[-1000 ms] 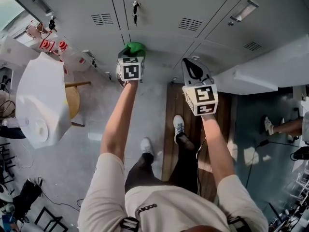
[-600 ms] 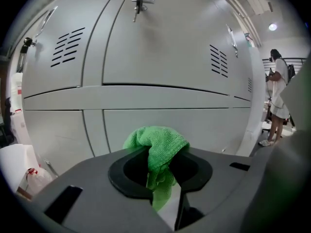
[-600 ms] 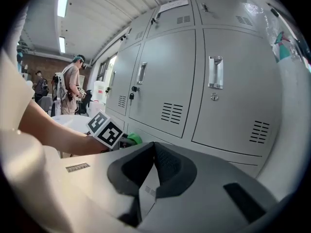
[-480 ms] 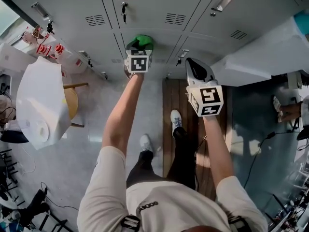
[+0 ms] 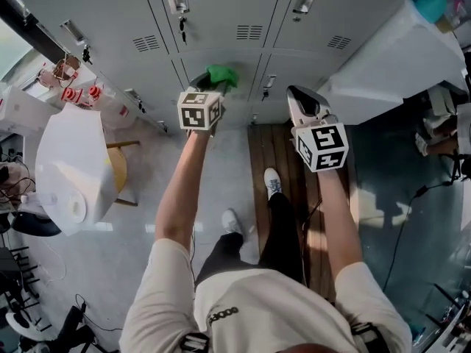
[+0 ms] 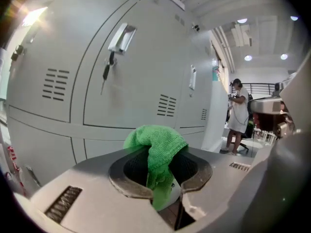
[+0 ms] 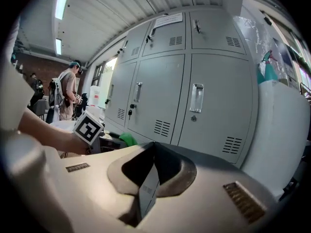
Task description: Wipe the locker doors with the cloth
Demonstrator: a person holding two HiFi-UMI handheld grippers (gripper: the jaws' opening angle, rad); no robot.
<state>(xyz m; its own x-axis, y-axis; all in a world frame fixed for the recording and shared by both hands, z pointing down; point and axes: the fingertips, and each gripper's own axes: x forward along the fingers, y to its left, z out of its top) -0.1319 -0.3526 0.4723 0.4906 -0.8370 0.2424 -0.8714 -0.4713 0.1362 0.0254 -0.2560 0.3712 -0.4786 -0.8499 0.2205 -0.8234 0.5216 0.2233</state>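
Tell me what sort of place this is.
Probably a locker area in a workshop or lab: grey metal lockers line the wall, cables trail across the floor, and a person stands by equipment nearby.

Our left gripper (image 5: 207, 84) now holds the green cloth (image 5: 221, 75) further toward three o'clock on the locker door (image 5: 215, 56), no longer beneath the key (image 5: 181, 25).

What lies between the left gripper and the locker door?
The green cloth, clamped in the left gripper, facing the locker door; left gripper view shows it.

Grey floor (image 5: 140, 164) (one wooden strip (image 5: 259, 160))
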